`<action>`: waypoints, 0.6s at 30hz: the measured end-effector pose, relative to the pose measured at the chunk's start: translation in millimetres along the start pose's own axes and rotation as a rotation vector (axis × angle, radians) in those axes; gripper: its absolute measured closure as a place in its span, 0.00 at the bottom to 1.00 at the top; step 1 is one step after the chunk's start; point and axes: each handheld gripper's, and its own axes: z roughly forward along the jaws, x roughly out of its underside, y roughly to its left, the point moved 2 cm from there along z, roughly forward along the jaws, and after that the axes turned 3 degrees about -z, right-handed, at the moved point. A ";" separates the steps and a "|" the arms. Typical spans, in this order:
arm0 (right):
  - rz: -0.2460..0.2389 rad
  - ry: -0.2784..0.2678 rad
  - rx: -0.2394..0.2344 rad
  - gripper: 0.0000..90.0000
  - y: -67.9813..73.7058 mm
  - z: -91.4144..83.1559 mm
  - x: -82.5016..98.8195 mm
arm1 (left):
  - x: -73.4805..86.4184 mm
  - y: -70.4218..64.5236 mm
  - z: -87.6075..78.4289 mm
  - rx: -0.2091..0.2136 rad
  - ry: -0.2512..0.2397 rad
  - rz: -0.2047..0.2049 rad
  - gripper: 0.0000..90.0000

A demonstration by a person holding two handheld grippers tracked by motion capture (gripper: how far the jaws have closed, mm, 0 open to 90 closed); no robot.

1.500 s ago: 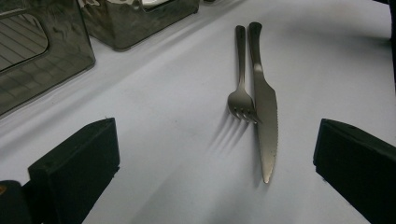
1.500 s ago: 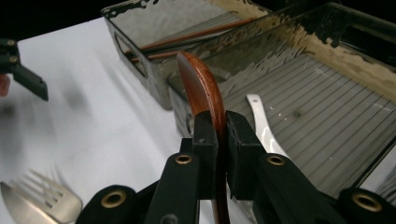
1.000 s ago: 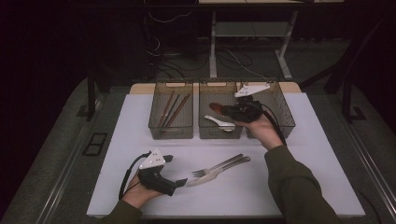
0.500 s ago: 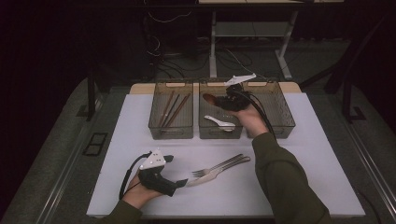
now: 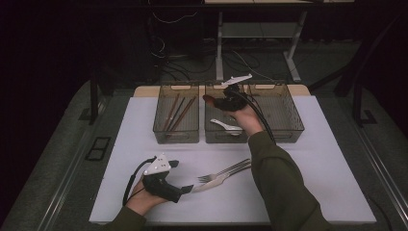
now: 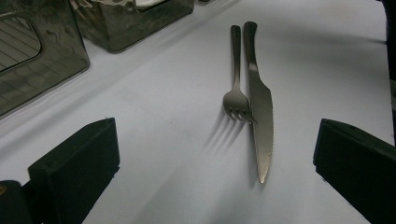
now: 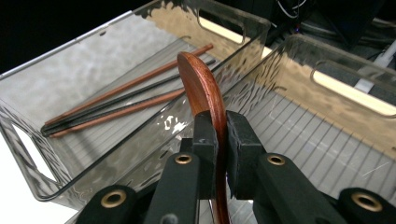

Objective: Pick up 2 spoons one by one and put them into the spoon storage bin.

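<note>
Desk [image 5: 337, 183]: white top, carries everything noted below.

Three clear smoked bins in a row along the far edge. Left bin [image 5: 176, 120] holds wooden chopsticks [image 5: 177, 113], lying lengthwise. Middle bin [image 5: 216, 132] holds a white spoon [image 5: 227, 126] near its front wall. Right bin [image 5: 281, 113]: contents cannot be made out.

Right claw [image 5: 215, 101]: held above the middle bin, near its far left corner, by the person's right hand [image 5: 248, 118]. Jaws nearly closed, pads pressing both faces of a dark reddish wooden spoon [image 7: 201, 88]. In the right gripper view the spoon stands on edge between the pads, its bowl rising past the fingertips, over the wall between the left and middle bins.

Left claw [image 6: 210, 172]: low over the near part of the desk, in the left hand [image 5: 142, 202]. Jaws wide apart, nothing between them, pointing toward the cutlery.

Knife [image 6: 259, 116] and fork [image 6: 236, 93]: side by side on the bare desk just ahead of the left claw, touching or nearly so, handles pointing away from it, the fork's tines against the knife blade.
</note>
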 end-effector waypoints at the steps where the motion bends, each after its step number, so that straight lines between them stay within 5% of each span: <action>1: 0.002 0.004 0.001 0.91 0.1 1.3 1.0 | 0.1 0.0 0.0 0.000 0.000 0.000 0.00; 8: -0.004 0.016 0.004 0.67 -0.9 0.7 3.1 | 0.2 -0.2 0.4 0.002 0.004 0.005 0.00; 18: 0.000 -0.021 -0.014 0.51 -3.4 -18.2 7.6 | 0.2 -0.4 0.2 0.001 0.003 0.005 0.00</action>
